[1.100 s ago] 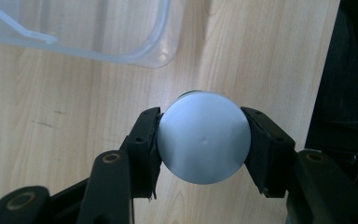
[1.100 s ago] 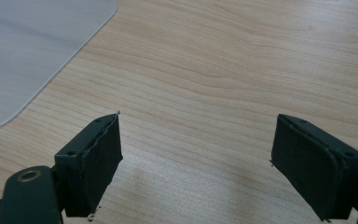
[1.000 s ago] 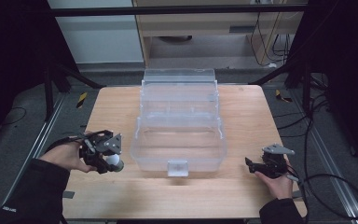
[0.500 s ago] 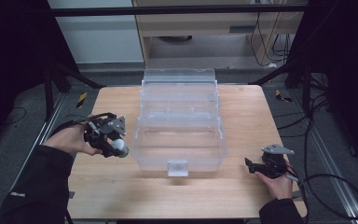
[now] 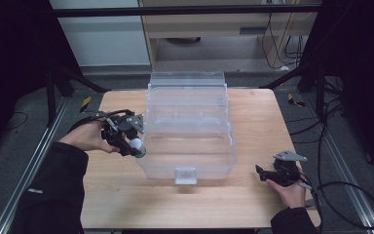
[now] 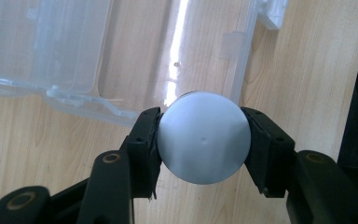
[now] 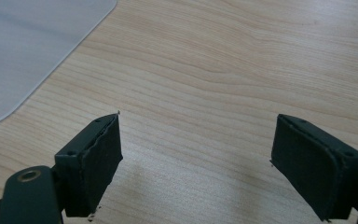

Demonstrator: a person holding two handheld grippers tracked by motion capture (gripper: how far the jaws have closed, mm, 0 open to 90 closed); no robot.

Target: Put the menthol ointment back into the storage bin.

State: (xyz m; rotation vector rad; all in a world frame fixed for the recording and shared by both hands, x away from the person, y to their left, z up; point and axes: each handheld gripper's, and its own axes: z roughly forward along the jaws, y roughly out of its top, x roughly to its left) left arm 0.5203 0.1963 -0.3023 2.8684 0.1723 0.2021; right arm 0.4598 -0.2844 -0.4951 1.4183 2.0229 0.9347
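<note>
A: Left gripper [image 5: 135, 146], status?

B: It is sitting at the box's [image 5: 190, 131] left wall, held in the left hand [image 5: 85, 137], with its jaws closing on a pale round knob [image 6: 204, 138]. In the left gripper view, both pads are pressing the knob's sides. A dark green rim is showing under the knob in the high view.

A: Is the knob touching the box?

B: I cannot tell. It is hanging just beside the near left corner, over the worktop [image 5: 126, 195]. The left gripper view is looking down past it onto clear plastic ribs and the wood.

A: Right gripper [image 5: 263, 174]?

B: It is resting low near the worktop's near right corner, in the right hand [image 5: 289, 191], well apart from the box. Its jaws are standing wide, holding nothing; bare wood grain is showing between the pads [image 7: 93, 163] in the right gripper view. A rounded clear corner of the box is lying at that view's upper left.

A: The box itself?

B: It is sitting mid-worktop, clear, with stepped tiers rising toward the far edge and a latch tab [image 5: 185, 174] facing the person.
</note>
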